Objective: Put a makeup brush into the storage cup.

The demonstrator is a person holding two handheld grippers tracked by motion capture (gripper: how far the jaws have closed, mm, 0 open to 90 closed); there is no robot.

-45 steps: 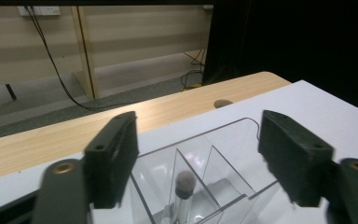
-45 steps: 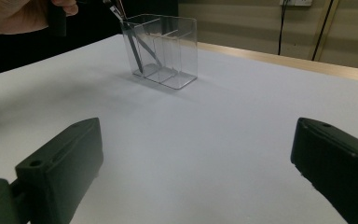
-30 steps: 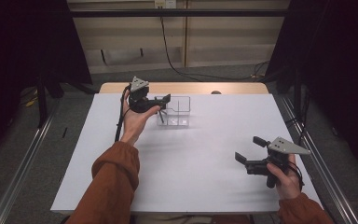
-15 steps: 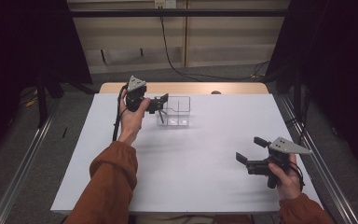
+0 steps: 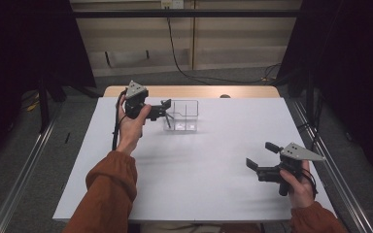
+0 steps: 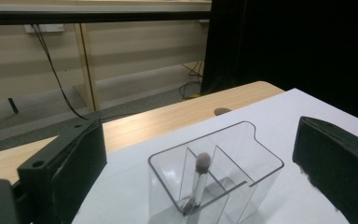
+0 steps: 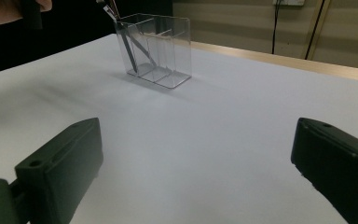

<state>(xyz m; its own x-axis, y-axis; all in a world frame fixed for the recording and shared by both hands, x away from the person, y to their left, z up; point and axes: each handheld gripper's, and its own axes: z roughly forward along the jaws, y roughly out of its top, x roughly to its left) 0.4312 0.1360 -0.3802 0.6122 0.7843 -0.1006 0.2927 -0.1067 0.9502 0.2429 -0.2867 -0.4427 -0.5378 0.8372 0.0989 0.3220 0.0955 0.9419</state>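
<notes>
The left tongs [image 5: 166, 109] are hovering just beside the left end of a clear plastic organizer [image 5: 183, 115], which is standing upright on the white surface [image 5: 199, 165] toward its far side. In the left gripper view, the two black jaws are standing wide apart with nothing between them, and the organizer [image 6: 214, 175] is sitting just beyond them, showing its inner dividers. A slim makeup brush [image 6: 198, 182] with a rounded grey tip is leaning inside one of the narrow compartments, its lower end resting at the bottom and its tip rising to about rim height.

The right tongs [image 5: 261, 156] are resting in the person's right hand [image 5: 296, 187] near the front right corner of the surface, well apart from the organizer. In the right gripper view, these jaws are also gaping wide and are holding nothing, and the organizer [image 7: 156, 49] is showing farther off with the brush [image 7: 128, 49] slanting in its end compartment.
</notes>
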